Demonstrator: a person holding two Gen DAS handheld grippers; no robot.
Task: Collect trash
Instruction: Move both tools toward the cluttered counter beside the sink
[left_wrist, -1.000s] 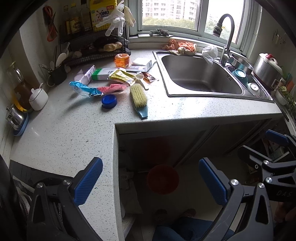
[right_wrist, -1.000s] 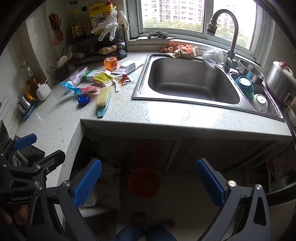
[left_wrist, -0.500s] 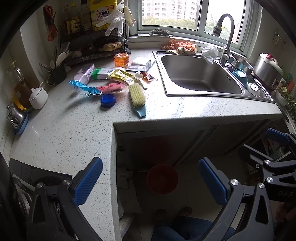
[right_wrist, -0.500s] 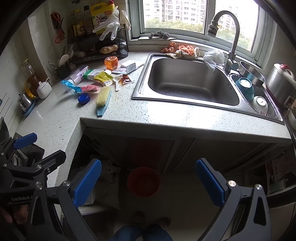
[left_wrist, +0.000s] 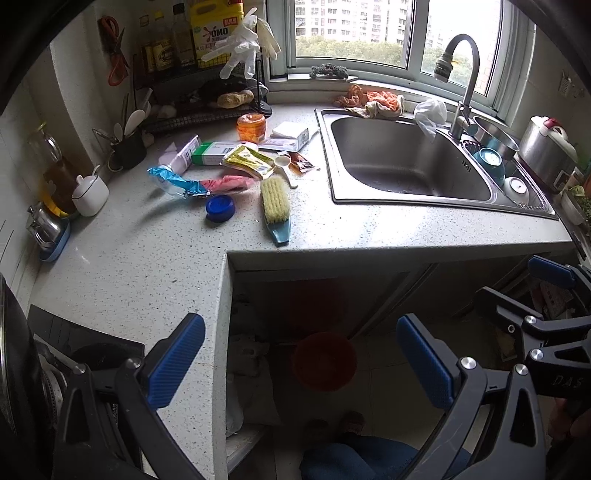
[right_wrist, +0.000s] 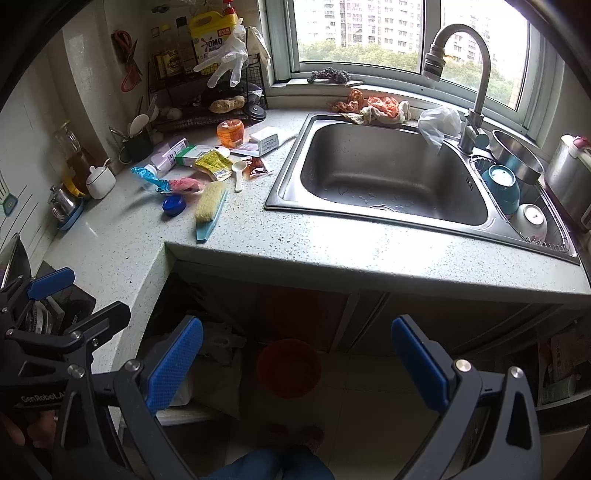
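Left wrist: brush (left_wrist: 275, 205) lies beside wrappers (left_wrist: 246, 161) near sink (left_wrist: 406, 162).

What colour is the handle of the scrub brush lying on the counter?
Light blue, with pale yellow bristles; the scrub brush shows best in the left wrist view.

- Red bin (left_wrist: 325, 360) on floor under table (left_wrist: 129, 266): dim, contents not discernible.
- Print on yellow packet (left_wrist: 248, 161): too small to read.
- Rice cooker (right_wrist: 570, 173): cut by right edge.
- Stove (left_wrist: 85, 350): partly behind left gripper (left_wrist: 300, 365).
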